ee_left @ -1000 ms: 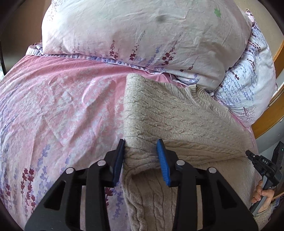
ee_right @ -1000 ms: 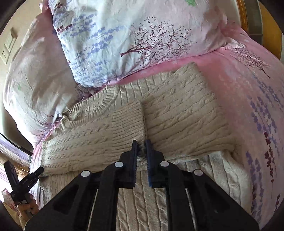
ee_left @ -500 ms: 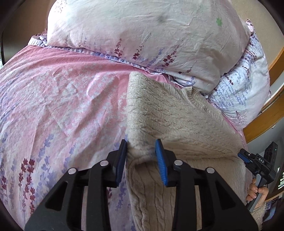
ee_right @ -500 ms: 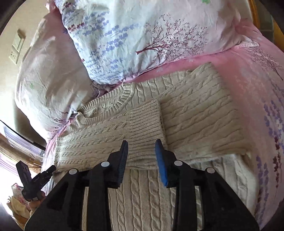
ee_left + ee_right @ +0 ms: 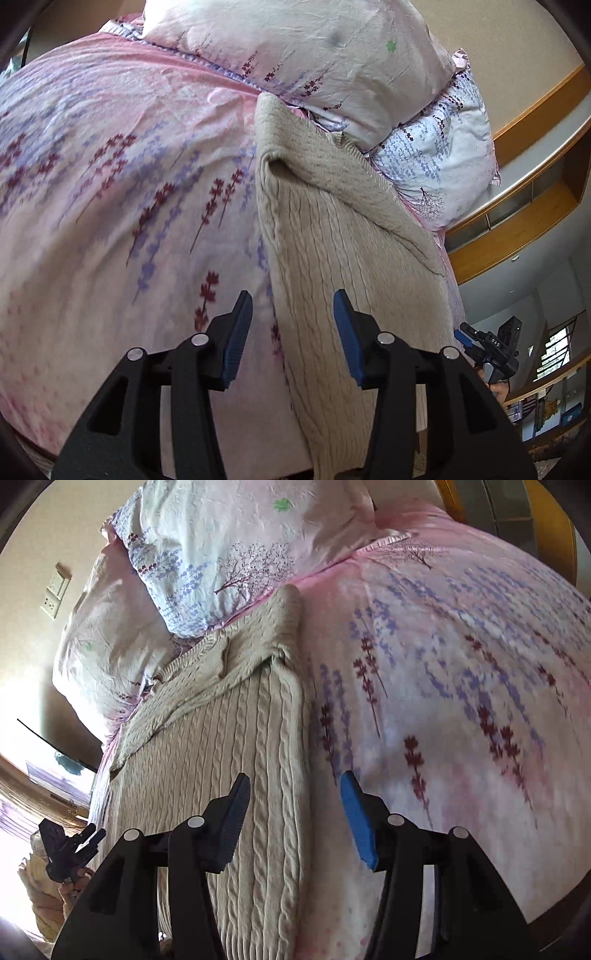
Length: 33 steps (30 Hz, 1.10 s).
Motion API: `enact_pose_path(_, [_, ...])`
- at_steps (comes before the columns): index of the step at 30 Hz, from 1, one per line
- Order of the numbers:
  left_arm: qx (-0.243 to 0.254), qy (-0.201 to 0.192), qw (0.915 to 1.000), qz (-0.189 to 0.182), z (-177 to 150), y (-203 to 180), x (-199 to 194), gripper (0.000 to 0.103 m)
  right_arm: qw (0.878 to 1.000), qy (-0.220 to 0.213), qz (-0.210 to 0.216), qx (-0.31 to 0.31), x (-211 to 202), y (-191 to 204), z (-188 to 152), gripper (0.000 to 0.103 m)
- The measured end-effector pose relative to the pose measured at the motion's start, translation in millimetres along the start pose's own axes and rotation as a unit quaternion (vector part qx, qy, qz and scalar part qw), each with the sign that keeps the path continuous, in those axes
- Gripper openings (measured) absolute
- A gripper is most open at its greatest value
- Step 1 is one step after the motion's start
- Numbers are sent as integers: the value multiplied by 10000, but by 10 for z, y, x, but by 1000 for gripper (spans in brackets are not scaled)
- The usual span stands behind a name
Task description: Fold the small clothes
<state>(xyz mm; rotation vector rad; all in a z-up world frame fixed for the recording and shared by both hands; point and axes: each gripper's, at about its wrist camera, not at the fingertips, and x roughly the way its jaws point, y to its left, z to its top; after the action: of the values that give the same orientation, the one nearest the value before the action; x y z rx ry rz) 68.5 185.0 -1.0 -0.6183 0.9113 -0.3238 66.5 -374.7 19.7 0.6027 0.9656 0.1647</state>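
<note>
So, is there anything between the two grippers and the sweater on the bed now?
Nothing visible. The sweater lies bare on the pink bedcover; the left gripper and right gripper, jaws just opened and empty, hover over its side edges.

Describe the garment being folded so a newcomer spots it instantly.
On the pink floral bedspread, just below the two pillows, lies a beige cable-knit sweater. It is the only knitted, plain-coloured piece there; everything around it is smooth printed cotton.
</note>
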Motion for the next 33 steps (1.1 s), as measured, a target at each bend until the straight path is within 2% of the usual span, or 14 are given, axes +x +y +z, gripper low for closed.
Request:
enact_pose_path(3, [-87, -2, 9998, -155, -237, -19, -63, 44, 9993, 111, 351, 70, -53, -28, -199, 46])
enact_pose_path(5, [-166, 54, 9992, -353, -380, -50, -99, 43, 9960, 342, 796, 220, -54, -47, -335, 41])
enact_pose_path(6, [-198, 122, 9986, -478, -449, -69, -100, 38, 9942, 412, 960, 269, -52, -45, -390, 39])
enact_pose_path(10, [-144, 334, 9968, -717, -743, -176, -115, 30, 9861, 642, 1506, 272, -50, 7, -623, 30])
enact_pose_path(14, [-264, 436, 9942, -950, -919, -186, -124, 24, 9827, 760, 1684, 144, -72, 81, -763, 25])
enact_pose_path(19, [-265, 531, 9934, -985, -962, -226, -94, 18, 9819, 799, 1720, 19, -100, 142, -827, 23])
enact_pose_path(21, [-233, 625, 9930, -971, -974, -251, -67, 13, 9816, 826, 1721, -20, -98, 161, -862, 23])
enact_pose_path(22, [-203, 653, 9933, -931, -981, -269, -54, 12, 9819, 829, 1705, -51, -95, 175, -875, 22])
enact_pose_path(23, [-152, 660, 9937, -893, -982, -289, -47, 11, 9822, 821, 1686, -99, -91, 185, -887, 14])
enact_pose_path(24, [-89, 651, 9942, -855, -980, -305, -44, 7, 9831, 786, 1640, -186, -92, 212, -892, 9])
enact_pose_path(27, [152, 584, 9951, -788, -925, -391, -49, 6, 9860, 455, 1531, -483, -160, 334, -836, 8])
enact_pose_path(30, [548, 242, 9958, -687, -800, -511, -159, 6, 9853, -117, 1496, -817, -351, 474, -715, 7])
enact_pose_path(33, [728, -194, 9957, -541, -594, -552, -294, 6, 9814, -686, 1430, -1080, -532, 567, -572, 7])
